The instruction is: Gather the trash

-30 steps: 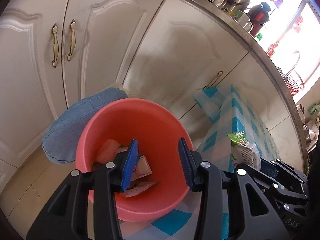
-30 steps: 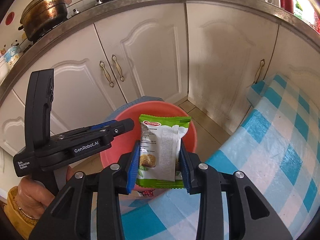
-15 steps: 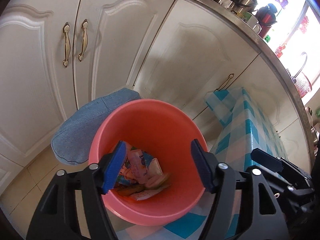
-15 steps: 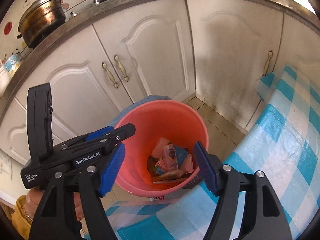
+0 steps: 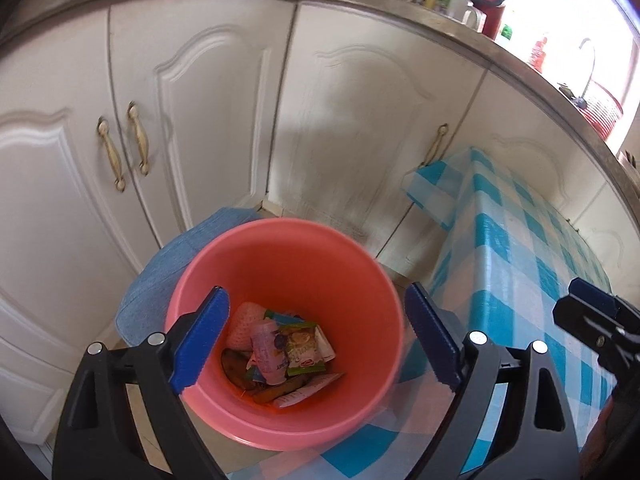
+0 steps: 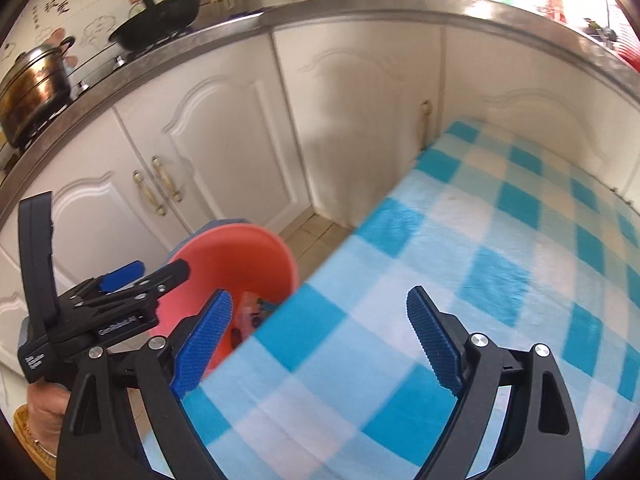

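Both grippers gape empty: left gripper directly over the bucket, right gripper over the bare tablecloth.

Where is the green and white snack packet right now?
In the left wrist view, the snack packet lies at the bottom of the pink bucket, right of a pink wrapper, among other trash.

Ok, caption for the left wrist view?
Open left tongs hover over the pink bucket of snack wrappers beside the checkered tablecloth.
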A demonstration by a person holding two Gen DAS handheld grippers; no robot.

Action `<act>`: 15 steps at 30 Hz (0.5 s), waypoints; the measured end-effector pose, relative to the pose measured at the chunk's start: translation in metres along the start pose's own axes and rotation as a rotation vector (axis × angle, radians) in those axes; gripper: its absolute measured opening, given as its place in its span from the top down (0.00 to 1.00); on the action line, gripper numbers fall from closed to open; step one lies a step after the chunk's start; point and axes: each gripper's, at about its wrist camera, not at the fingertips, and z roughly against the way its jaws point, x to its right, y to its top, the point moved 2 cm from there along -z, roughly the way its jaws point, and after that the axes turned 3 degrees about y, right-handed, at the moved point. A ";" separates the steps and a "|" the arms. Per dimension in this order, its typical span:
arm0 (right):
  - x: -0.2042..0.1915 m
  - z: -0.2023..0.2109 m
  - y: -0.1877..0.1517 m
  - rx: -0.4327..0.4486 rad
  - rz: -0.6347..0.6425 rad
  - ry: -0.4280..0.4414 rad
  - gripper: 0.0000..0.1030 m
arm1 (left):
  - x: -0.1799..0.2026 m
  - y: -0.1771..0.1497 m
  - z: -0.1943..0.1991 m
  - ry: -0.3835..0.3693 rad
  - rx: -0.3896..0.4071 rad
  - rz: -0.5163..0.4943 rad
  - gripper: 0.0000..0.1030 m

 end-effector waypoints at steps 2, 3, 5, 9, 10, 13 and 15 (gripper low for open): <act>0.013 0.013 -0.001 0.030 -0.016 -0.039 0.14 | 0.015 0.002 0.007 -0.006 0.016 -0.034 0.13; 0.020 0.022 -0.002 0.049 -0.025 -0.066 0.14 | 0.023 0.003 0.011 -0.013 0.025 -0.050 0.13; 0.031 0.037 -0.002 0.086 -0.038 -0.108 0.14 | 0.039 0.005 0.021 -0.035 0.049 -0.073 0.13; 0.052 0.070 -0.006 0.151 -0.060 -0.203 0.13 | 0.075 0.008 0.042 -0.085 0.095 -0.124 0.12; 0.056 0.077 -0.007 0.164 -0.064 -0.223 0.13 | 0.085 0.008 0.048 -0.092 0.107 -0.138 0.12; 0.070 0.105 -0.012 0.213 -0.087 -0.296 0.11 | 0.112 0.008 0.062 -0.113 0.138 -0.183 0.07; 0.079 0.121 -0.015 0.238 -0.105 -0.329 0.11 | 0.130 0.007 0.074 -0.132 0.168 -0.208 0.06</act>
